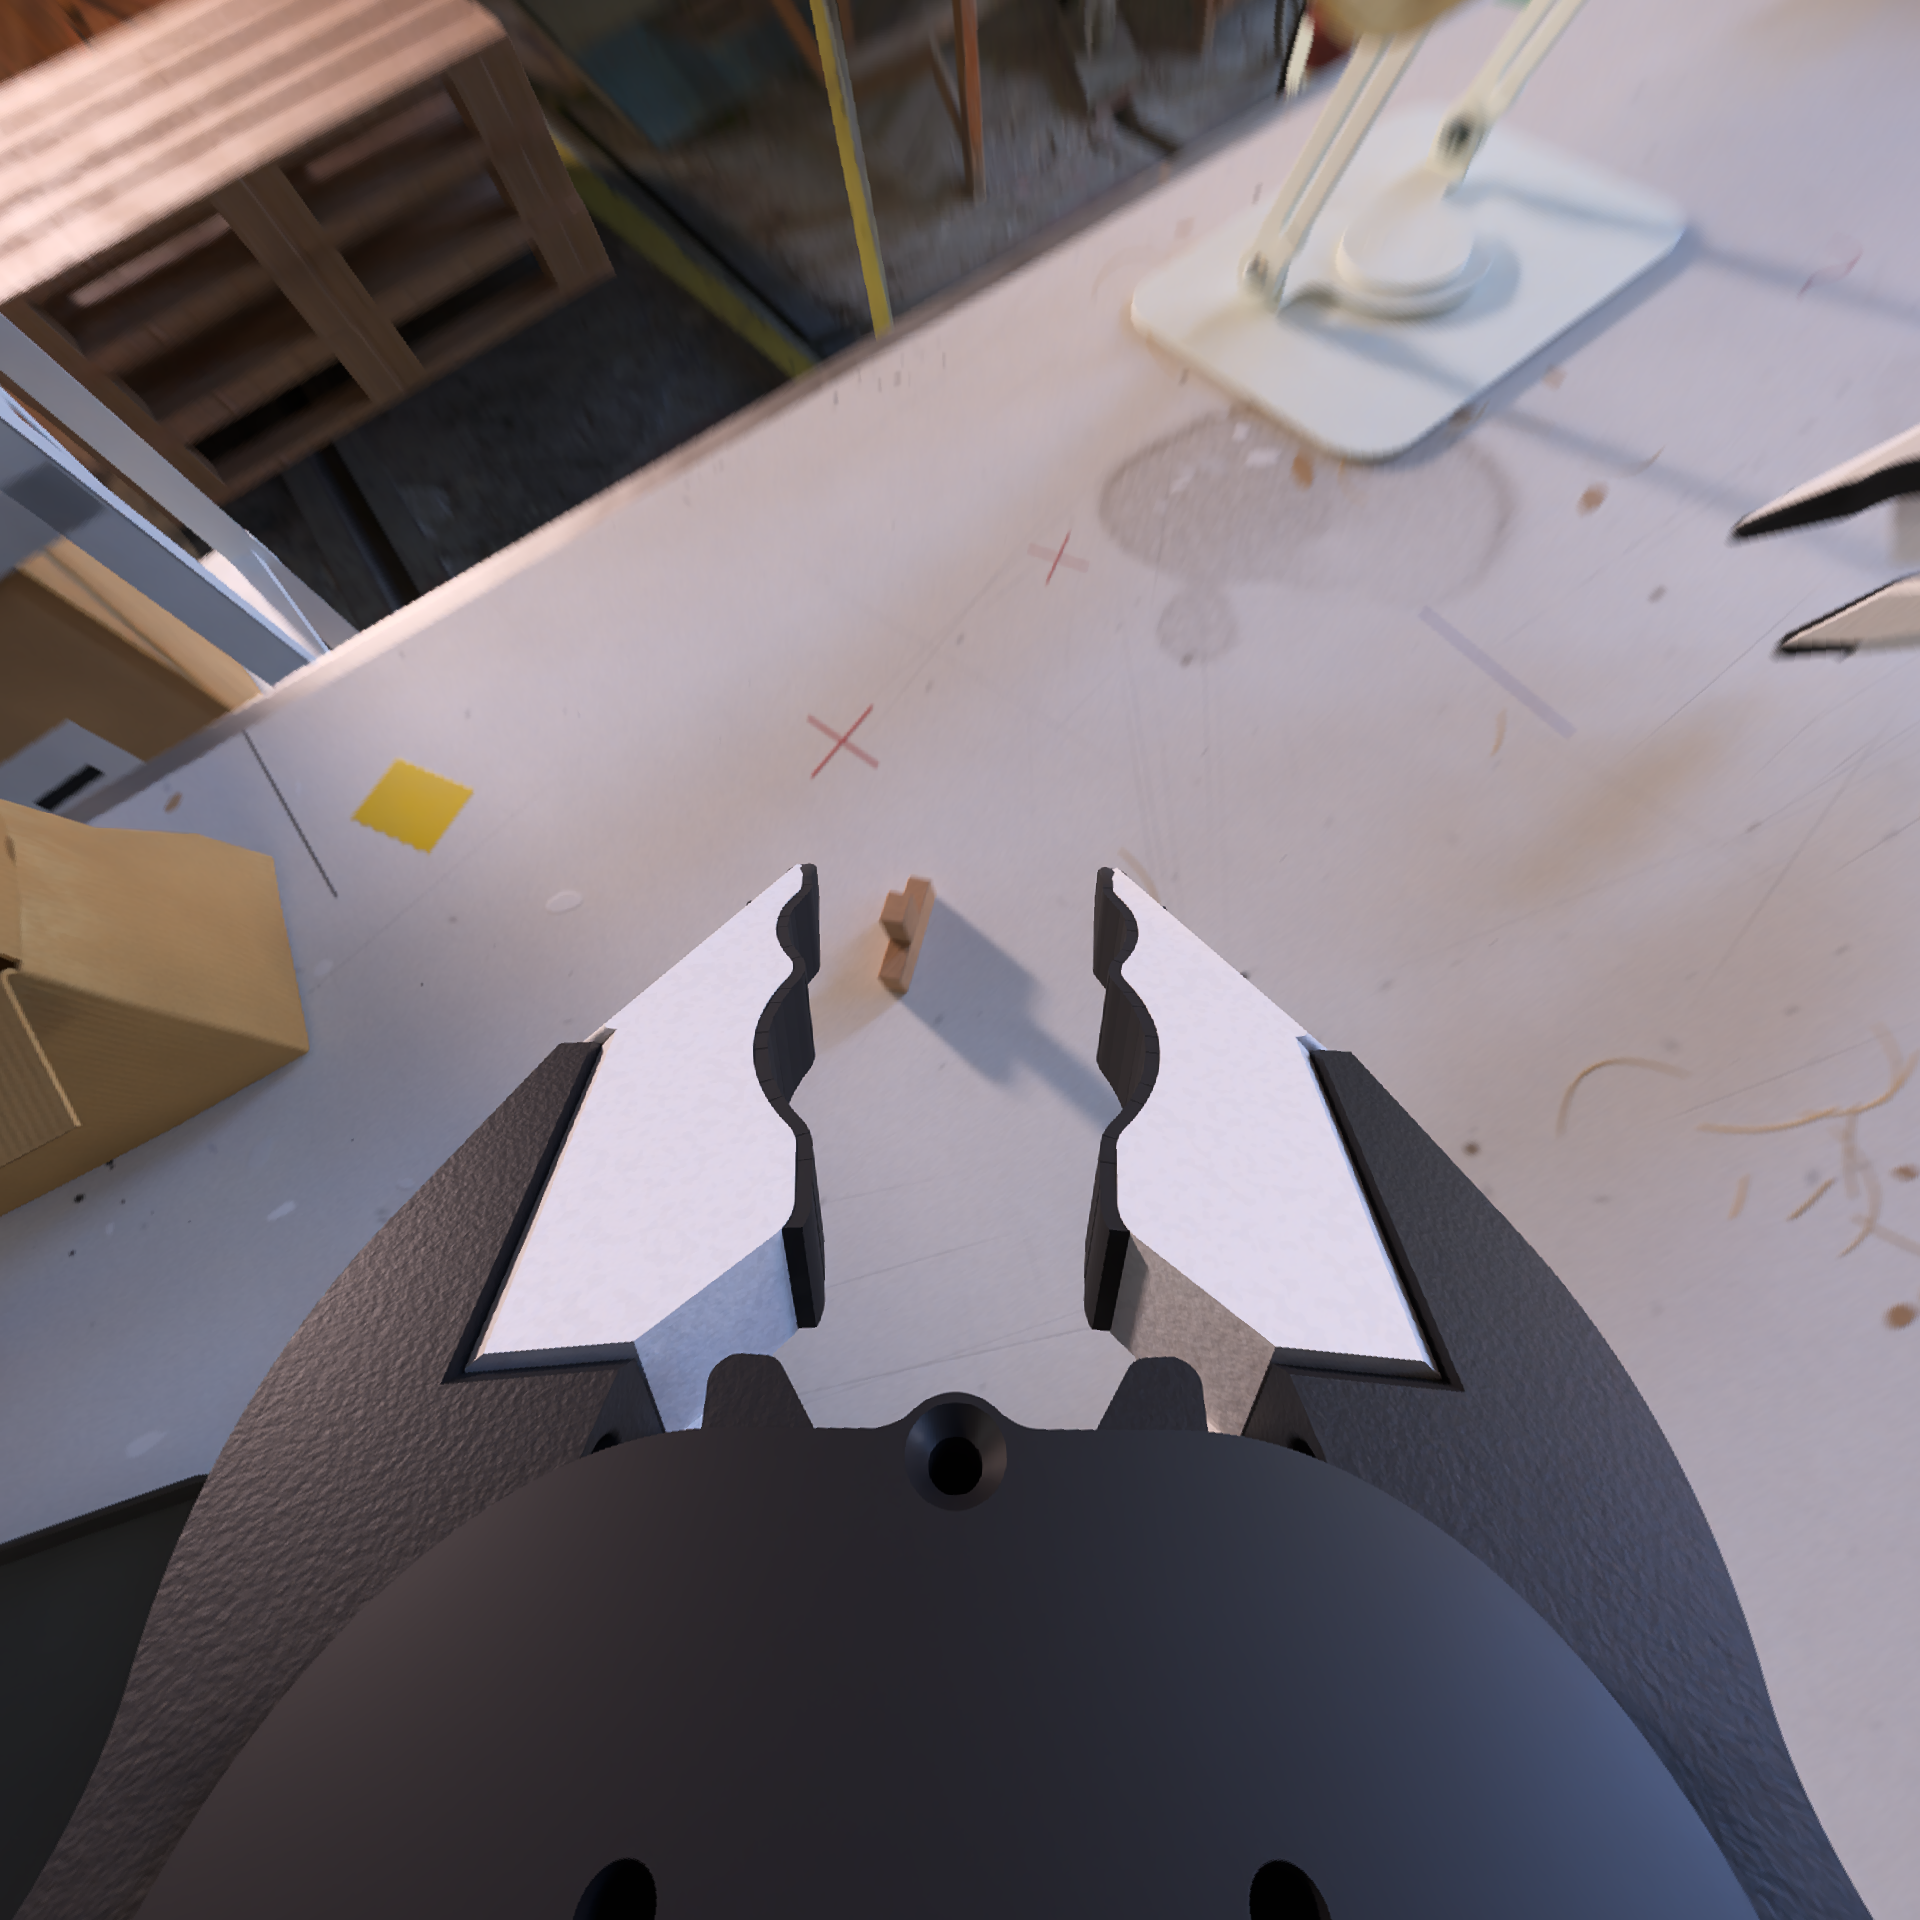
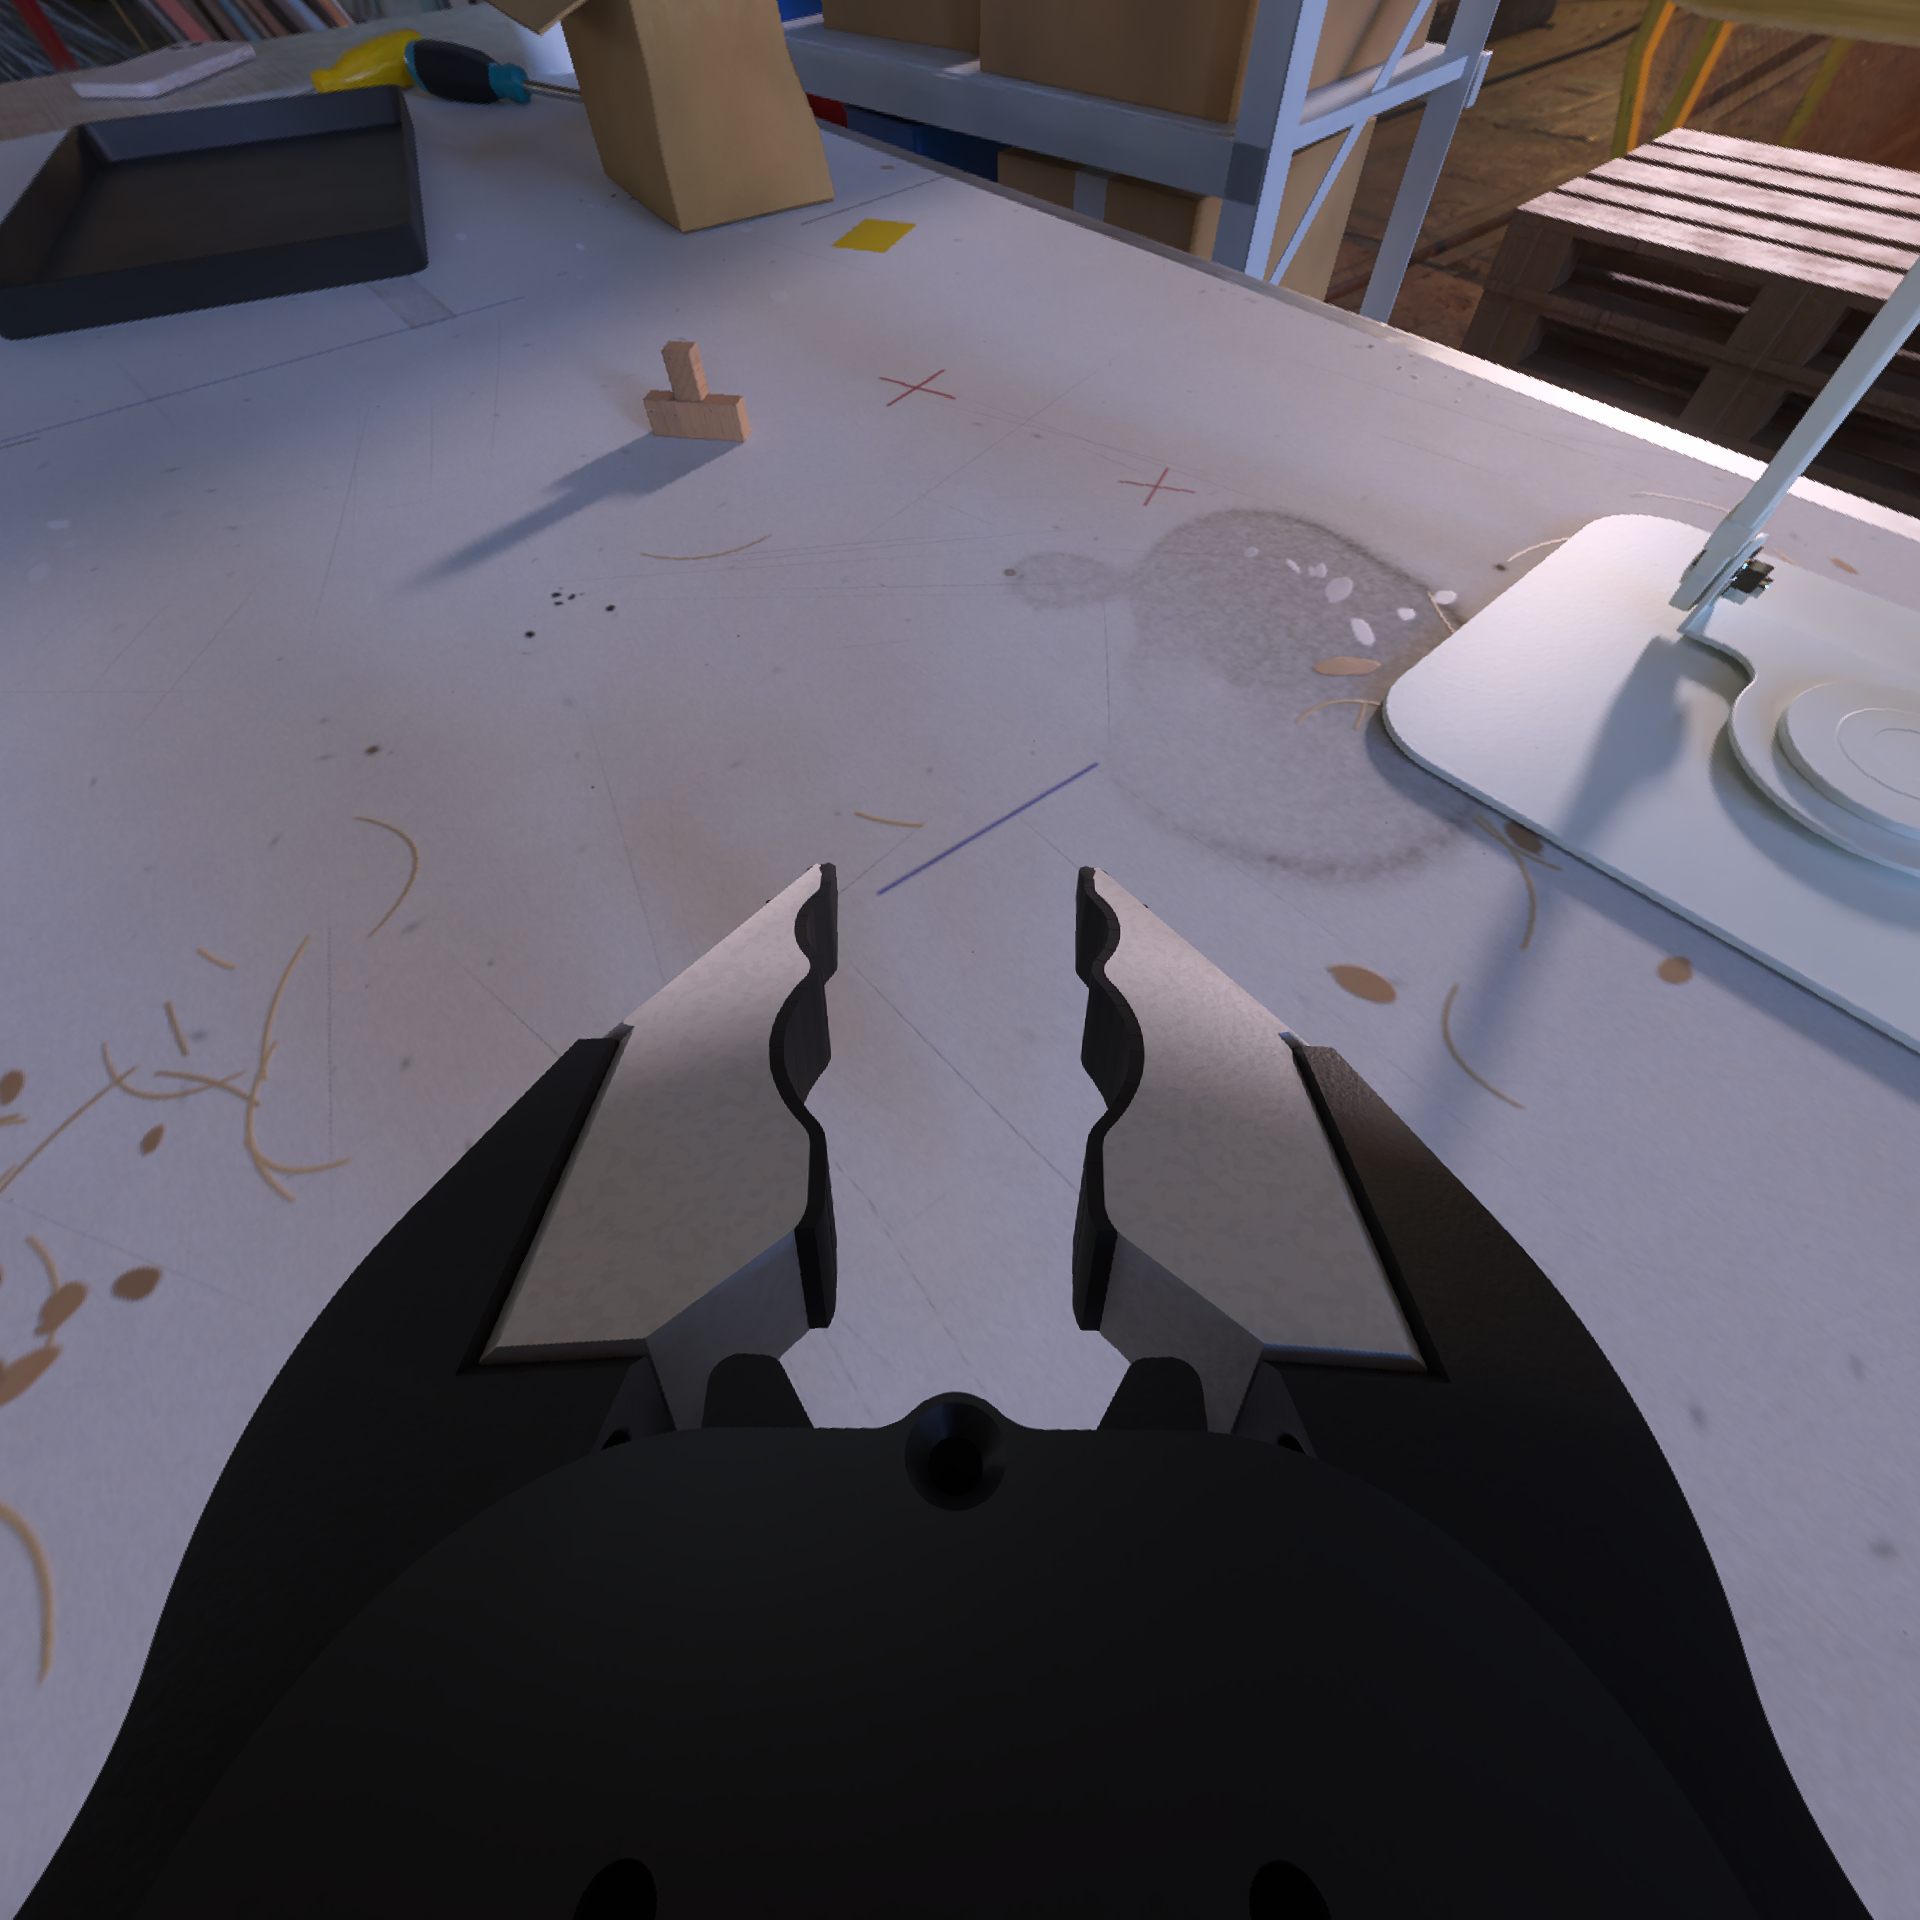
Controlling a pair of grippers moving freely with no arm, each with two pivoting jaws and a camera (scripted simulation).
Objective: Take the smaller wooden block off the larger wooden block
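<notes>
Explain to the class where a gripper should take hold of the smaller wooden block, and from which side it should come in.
Grip the smaller wooden block on its two upright side faces, near the top, coming from above. It stands upright on the middle of the larger wooden block, so its upper part is clear all round. The open left gripper, already facing the pair, seems better placed.

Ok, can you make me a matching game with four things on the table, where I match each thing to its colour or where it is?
Things:
1. small block
2. tray
3. tape patch
4. lamp base

Clues:
A. yellow, flat on the table
B. white, at the right
C. standing on the big block
D. dark and empty, far left

Pairs: 1-C, 2-D, 3-A, 4-B
</notes>
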